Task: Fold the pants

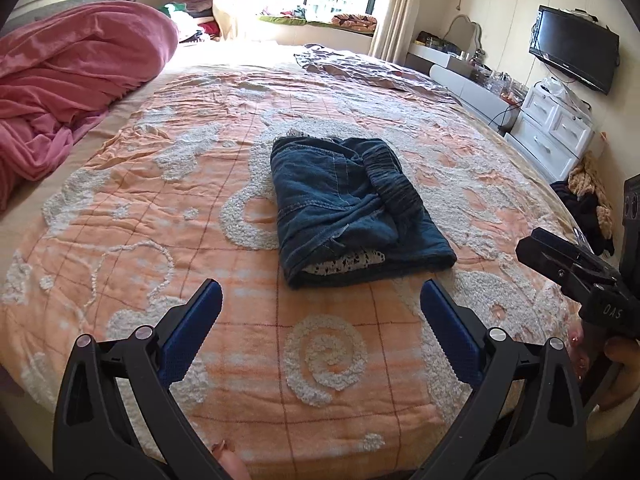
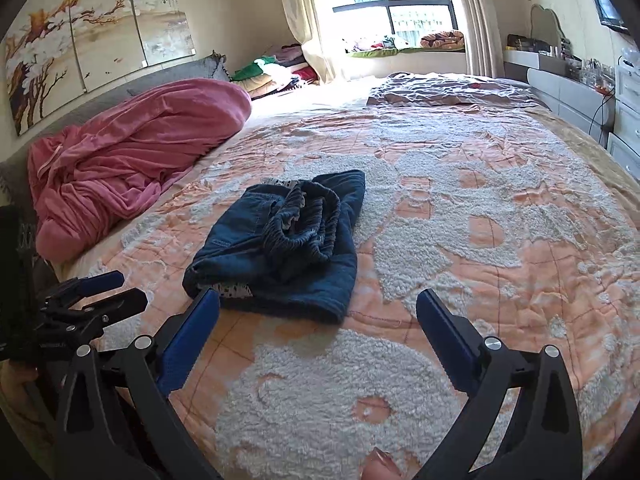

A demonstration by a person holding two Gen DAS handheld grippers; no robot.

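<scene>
**Left wrist view: one folded pair of pants on the bed, both tongs wide open**

Left wrist view, from left to right: a pink blanket point(image 1: 68, 80) is heaped at the bed's edge, partly cut off by the frame. One pair of dark blue pants point(image 1: 344, 208) lies folded on the orange bedspread point(image 1: 160, 200), with a spotted lining peeking out at the near end. The left tongs point(image 1: 320, 300) stand wide open, empty, just short of the pants. At the far right, the right tongs point(image 1: 560, 256) show only in part. In the right wrist view, they point(image 2: 318, 308) gape wide too, holding nothing, one pad beside the pants' point(image 2: 280, 248) near corner.
</scene>
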